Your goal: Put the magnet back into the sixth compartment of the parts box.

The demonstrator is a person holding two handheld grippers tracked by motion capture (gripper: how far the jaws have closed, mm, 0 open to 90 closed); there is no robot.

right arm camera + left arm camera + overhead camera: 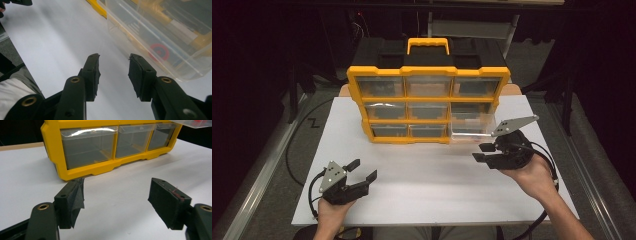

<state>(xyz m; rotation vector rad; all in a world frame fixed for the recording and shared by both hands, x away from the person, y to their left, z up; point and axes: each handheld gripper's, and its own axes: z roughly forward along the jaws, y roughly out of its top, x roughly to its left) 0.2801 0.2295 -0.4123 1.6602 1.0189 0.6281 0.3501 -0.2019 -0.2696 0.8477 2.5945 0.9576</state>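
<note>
**Clear drawer drawn out of organiser, right gripper beside it**

The clear drawer (469, 131) sticks out from the bottom-right slot of the yellow organiser (428, 72), its front end over the white table (427, 185). The right gripper (480, 152) sits just in front of and to the right of that drawer, jaws pointing left across the table. In the right gripper view the drawer (160, 37) lies up and to the right of the jaws, near the right pad but apart from it; the jaws stand a narrow gap apart with bare table between them, nothing clamped.

Contents: a round red ring-shaped item (159, 52) shows through the drawer's clear wall (cannot tell what it is). The two bottom-row drawers left of it (88, 147) look empty in the left gripper view.

The left gripper (363, 170) rests near the table's front left, well apart from the organiser, jaws wide apart and holding nothing.
</note>
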